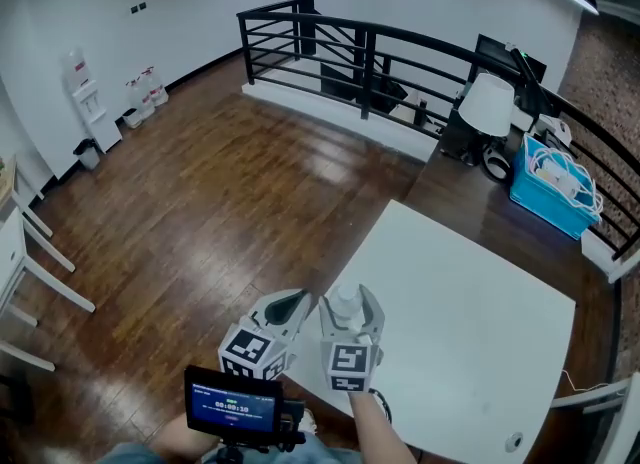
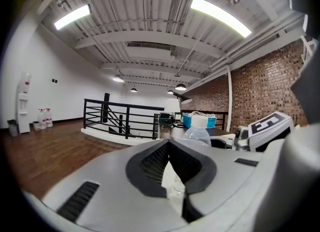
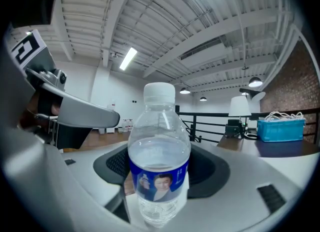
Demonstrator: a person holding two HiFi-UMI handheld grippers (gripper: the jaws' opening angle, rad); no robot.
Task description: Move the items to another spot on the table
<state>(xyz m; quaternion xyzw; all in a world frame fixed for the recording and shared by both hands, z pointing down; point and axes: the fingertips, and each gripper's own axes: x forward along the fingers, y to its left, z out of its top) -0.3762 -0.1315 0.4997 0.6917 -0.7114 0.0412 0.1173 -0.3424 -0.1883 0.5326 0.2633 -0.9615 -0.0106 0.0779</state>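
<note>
right gripper (image 1: pixel 347 314): grasping 1 upright bottle (image 3: pixel 159 168), over table (image 1: pixel 470 322) edge
left gripper (image 1: pixel 296 302): clenched, empty, by same edge

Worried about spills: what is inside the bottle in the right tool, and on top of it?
Clear water shows inside the bottle, with a white cap closing its top. The blue label hides the contents behind it.

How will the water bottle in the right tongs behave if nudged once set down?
Water bottle looks partly filled, so likely fairly light, with sloshing. Thin clear plastic probably flexes under the right tongs. Tall, narrow, round: may tip, then roll.
</note>
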